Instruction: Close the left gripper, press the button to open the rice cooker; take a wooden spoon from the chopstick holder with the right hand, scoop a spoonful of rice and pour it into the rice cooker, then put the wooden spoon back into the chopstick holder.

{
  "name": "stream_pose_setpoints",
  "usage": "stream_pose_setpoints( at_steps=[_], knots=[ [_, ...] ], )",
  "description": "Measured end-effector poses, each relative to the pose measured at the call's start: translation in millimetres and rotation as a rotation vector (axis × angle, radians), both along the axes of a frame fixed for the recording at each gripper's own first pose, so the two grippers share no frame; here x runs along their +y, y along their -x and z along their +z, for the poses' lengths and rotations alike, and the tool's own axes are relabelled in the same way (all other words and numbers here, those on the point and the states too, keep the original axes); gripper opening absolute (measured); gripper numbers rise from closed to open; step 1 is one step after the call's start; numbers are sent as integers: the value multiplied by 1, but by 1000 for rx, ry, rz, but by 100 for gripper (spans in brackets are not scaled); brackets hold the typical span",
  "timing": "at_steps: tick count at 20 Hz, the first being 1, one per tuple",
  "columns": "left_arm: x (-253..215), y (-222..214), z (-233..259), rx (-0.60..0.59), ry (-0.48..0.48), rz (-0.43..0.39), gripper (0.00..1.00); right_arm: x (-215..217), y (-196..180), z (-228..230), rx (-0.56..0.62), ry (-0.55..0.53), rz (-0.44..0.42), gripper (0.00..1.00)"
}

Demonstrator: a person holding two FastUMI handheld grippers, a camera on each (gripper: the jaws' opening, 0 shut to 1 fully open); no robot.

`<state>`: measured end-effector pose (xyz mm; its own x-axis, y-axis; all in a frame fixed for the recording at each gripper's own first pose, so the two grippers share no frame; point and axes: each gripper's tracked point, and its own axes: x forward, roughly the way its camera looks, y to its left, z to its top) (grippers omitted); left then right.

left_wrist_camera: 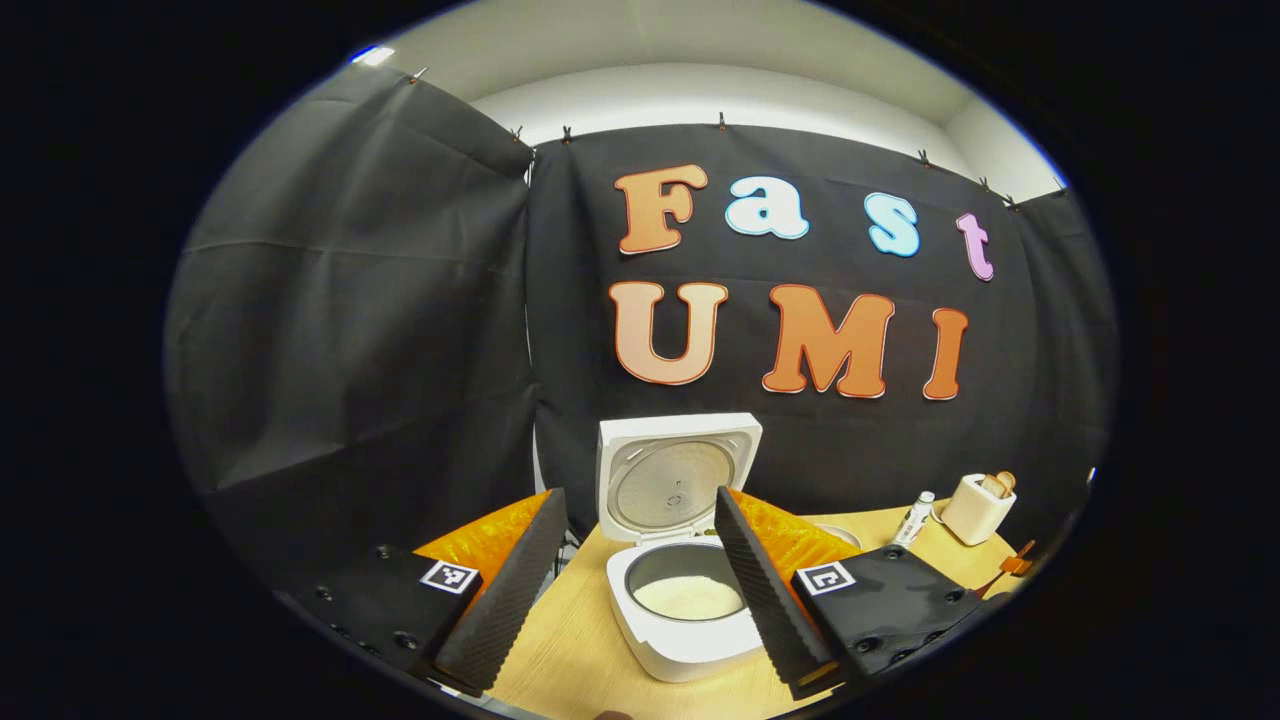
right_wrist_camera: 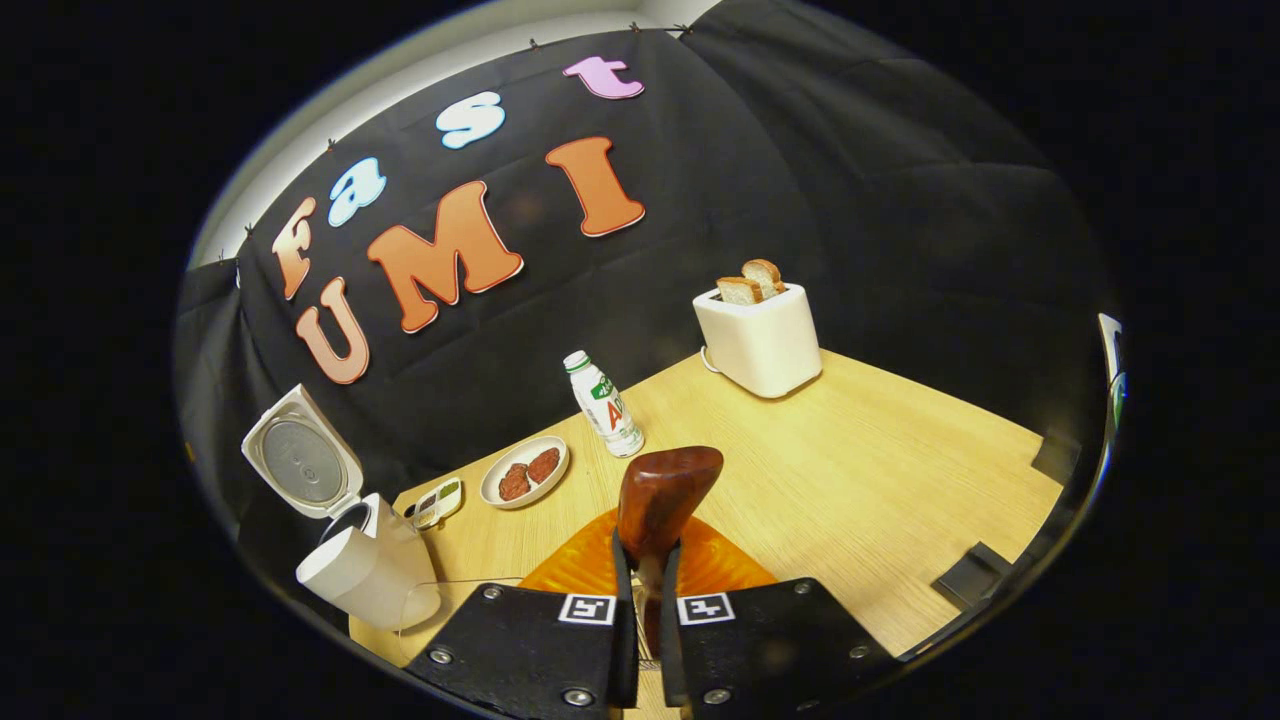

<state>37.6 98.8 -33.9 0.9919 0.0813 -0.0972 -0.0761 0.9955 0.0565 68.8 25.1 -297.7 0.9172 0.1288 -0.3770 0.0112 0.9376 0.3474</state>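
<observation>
The white rice cooker stands on the wooden table with its lid swung up. Its pot holds a layer of white rice. My left gripper hovers open in front of it, one finger on each side of the pot, holding nothing. In the right gripper view the cooker sits far left, lid raised. My right gripper is shut on the handle of a dark wooden spoon, whose bowl points up and away over the table. I cannot tell whether the bowl holds rice.
A white toaster with bread slices stands at the back, a small white bottle in front of it. A plate with two brown patties and a small dish lie between bottle and cooker. The toaster also shows far right.
</observation>
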Motion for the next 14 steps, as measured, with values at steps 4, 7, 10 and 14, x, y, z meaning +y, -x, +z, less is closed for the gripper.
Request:
stream_pose_setpoints(
  at_steps=[4,7,10,14],
  knots=[
    [-1,-2,1,-1,-15,-1,100,-2,0,-12,38,8,-8,18],
    [-2,-4,1,-2,-8,-3,100,-13,-2,-15,59,30,-38,50],
    [-3,-7,3,-9,4,-5,100,-32,-2,-15,72,97,-83,94],
    [-7,-17,7,-7,52,-18,100,-48,1,19,52,158,-123,95]
  ],
)
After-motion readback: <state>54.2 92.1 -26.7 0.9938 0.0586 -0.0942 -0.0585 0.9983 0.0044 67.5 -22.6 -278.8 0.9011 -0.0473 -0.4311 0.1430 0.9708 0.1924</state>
